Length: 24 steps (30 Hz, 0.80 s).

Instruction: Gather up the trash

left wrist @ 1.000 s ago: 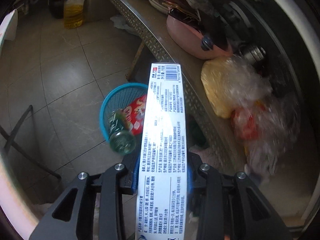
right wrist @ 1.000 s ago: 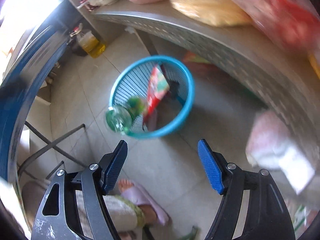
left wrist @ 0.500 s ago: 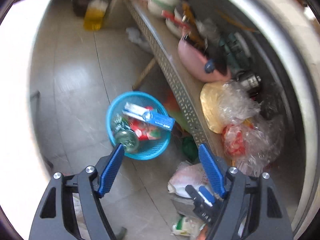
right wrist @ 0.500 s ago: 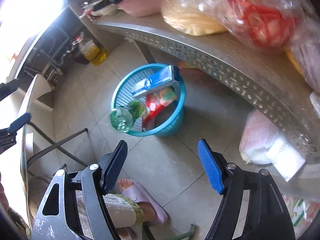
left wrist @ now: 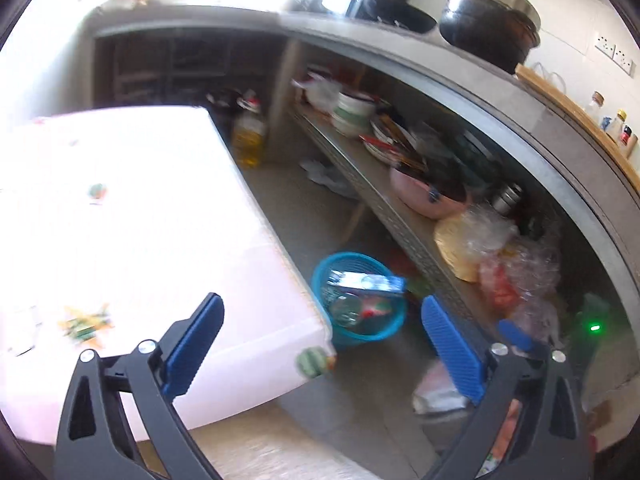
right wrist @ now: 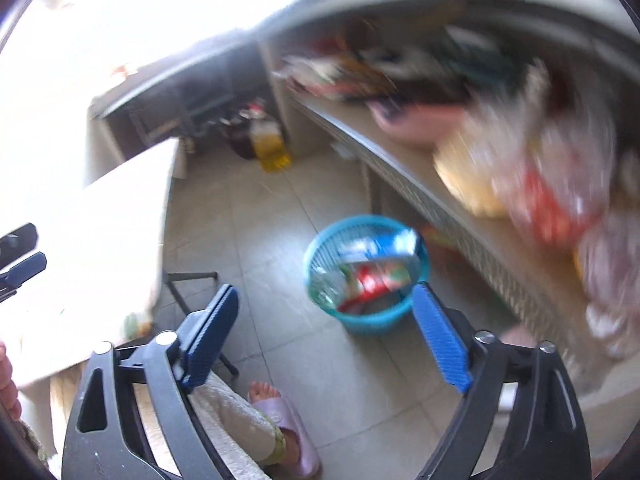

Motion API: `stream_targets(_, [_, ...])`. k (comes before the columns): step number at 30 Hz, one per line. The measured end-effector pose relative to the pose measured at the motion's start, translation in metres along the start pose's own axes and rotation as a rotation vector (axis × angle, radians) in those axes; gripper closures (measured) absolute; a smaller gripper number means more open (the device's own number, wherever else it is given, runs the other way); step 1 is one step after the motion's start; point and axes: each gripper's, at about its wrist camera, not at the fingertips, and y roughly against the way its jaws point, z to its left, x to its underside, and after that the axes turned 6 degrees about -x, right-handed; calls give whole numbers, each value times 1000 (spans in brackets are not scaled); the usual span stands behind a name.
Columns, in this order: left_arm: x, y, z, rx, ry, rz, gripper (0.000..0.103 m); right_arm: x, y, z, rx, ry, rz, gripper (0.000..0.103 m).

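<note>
A blue plastic basket (left wrist: 384, 330) stands on the tiled floor beside the metal shelf; it also shows in the right wrist view (right wrist: 376, 322). In it lie a blue and white toothpaste box (left wrist: 366, 282), a clear green bottle (left wrist: 346, 312) and a red wrapper (right wrist: 370, 280). My left gripper (left wrist: 320, 336) is open and empty, raised above the white table edge. My right gripper (right wrist: 326, 322) is open and empty, high above the floor left of the basket. Small scraps of trash (left wrist: 84, 322) lie on the white table (left wrist: 120, 216).
A metal shelf (left wrist: 400, 216) on the right carries bowls, a pink basin (left wrist: 428, 198) and plastic bags (left wrist: 500, 264). A yellow oil bottle (left wrist: 250, 140) stands on the floor at the back. A foot in a pink slipper (right wrist: 280, 412) is below my right gripper. Bags lie on the floor (left wrist: 440, 388).
My left gripper opened and dropped the toothpaste box into the basket, then rose and swung left over the white table. My right gripper lifted and pulled back, staying open.
</note>
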Motion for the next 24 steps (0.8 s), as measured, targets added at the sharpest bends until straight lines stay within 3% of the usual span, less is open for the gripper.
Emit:
stream_targets(4, [19, 28, 27, -88, 73, -46, 6, -2, 19, 42, -38, 107, -75, 8])
stream_targets(7, [28, 43, 47, -160, 124, -40, 6, -2, 22, 74, -41, 179, -72, 8])
stream_targets(14, [45, 76, 67, -432, 81, -109, 6, 3, 29, 122, 45, 346, -100, 8])
stream_targets(16, [48, 80, 68, -465, 74, -130, 6, 3, 30, 127, 77, 366, -111, 8])
stream_targets(24, [53, 68, 76, -561, 178, -30, 6, -1, 29, 110, 113, 292, -88, 8])
